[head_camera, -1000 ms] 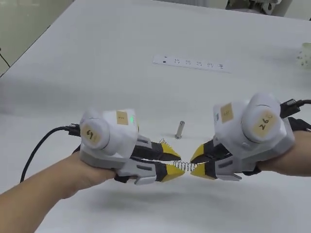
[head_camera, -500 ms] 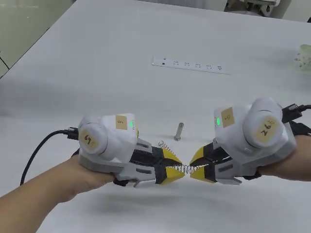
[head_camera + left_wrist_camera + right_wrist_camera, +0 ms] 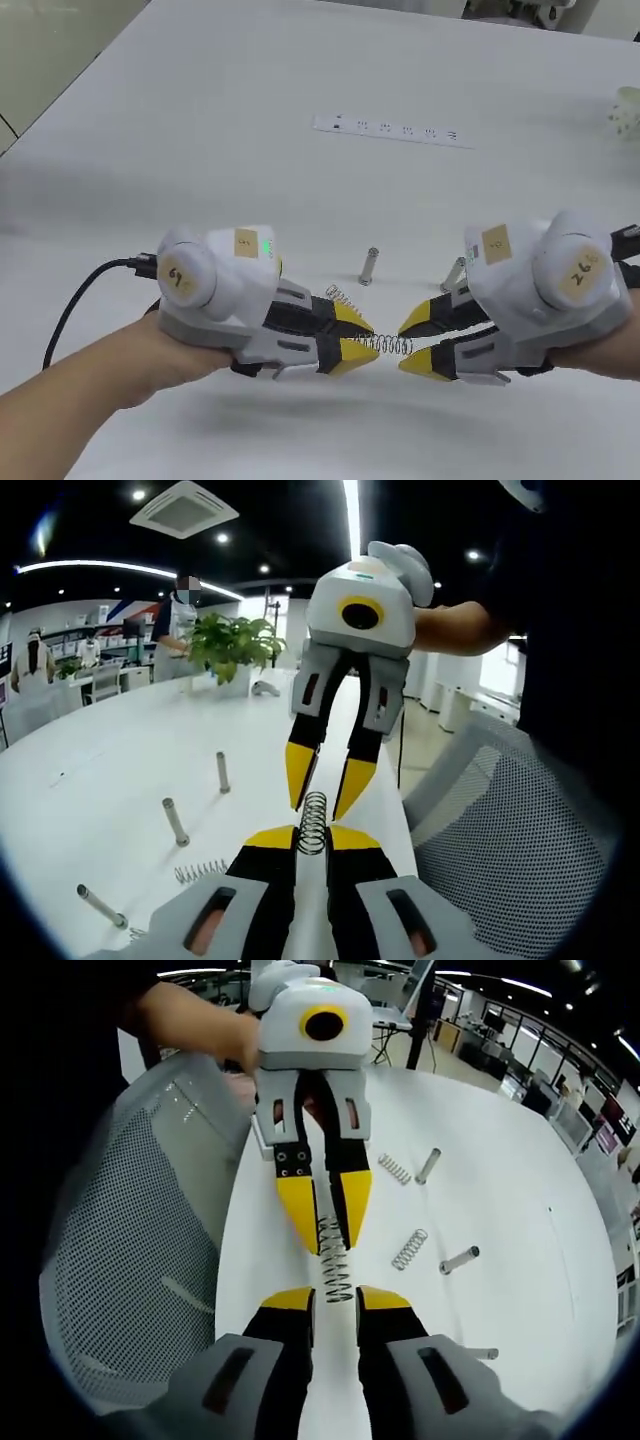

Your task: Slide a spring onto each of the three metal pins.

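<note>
- Head view: my left gripper [image 3: 368, 342] is clenched on one end of the spring [image 3: 388, 344], which hangs in the air just above the white table [image 3: 200, 150]. The spring's long axis lies level, running from the left jaws across to the right. My right gripper [image 3: 402, 348] is released, with its jaws spread around the free end.
- Left gripper view: the spring points straight out from between my jaws toward the other gripper's spread tips. I judge it to be light, thin and springy. A hard pinch at mid-length would kink the coils, so take hold at an end coil with light pressure.
- Right gripper view: the free end points at me and sits between my parted jaws, not pinched. A pin [image 3: 428, 1165] rests on the table beyond. I judge it stiff and smooth, so the spring's bore must line up with the pin's axis.
</note>
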Motion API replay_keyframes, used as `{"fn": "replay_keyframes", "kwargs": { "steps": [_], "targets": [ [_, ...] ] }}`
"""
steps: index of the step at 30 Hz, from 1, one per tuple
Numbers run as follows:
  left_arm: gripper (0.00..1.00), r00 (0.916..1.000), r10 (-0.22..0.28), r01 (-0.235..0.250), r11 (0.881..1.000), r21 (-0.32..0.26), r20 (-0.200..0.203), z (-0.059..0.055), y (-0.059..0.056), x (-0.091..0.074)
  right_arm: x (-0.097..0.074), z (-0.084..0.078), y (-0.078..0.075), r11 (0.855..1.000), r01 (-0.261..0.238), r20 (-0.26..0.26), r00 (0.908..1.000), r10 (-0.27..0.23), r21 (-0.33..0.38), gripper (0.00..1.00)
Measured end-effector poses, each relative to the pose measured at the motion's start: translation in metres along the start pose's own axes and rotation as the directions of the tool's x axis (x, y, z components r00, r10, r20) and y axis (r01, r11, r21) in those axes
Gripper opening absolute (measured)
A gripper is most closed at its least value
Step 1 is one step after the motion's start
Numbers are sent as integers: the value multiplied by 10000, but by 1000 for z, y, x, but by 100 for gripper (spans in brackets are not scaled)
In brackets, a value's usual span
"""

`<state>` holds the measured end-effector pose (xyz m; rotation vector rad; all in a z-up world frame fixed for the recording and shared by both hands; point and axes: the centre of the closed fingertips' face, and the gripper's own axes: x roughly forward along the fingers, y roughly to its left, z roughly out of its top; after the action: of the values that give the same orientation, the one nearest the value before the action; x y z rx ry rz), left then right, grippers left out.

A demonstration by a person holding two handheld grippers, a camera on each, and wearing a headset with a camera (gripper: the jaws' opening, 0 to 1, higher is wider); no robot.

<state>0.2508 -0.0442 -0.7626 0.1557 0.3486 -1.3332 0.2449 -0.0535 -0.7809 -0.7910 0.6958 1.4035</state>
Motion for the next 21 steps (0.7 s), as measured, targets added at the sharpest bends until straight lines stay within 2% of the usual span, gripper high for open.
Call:
{"fn": "replay_keyframes", "kwargs": {
  "steps": [7,13,17,21],
  "targets": [
    [2,10000,-68,68,10000,22,-40,0,-1,0,0,2,-1,9999,112,132,9999,-111,-67,8],
    [2,10000,-82,82,9999,-78,-18,-3,0,0,-3,4,-2,9997,105,210,9997,-109,208,8],
    [2,10000,-11,11,9999,-116,17,-5,2,-1,-6,10,-5,9993,261,357,9990,-270,253,7],
    [2,9999,16,-13,9997,-238,138,-5,3,-3,-10,17,-5,9989,208,592,9980,-233,423,7]
  ]
}}
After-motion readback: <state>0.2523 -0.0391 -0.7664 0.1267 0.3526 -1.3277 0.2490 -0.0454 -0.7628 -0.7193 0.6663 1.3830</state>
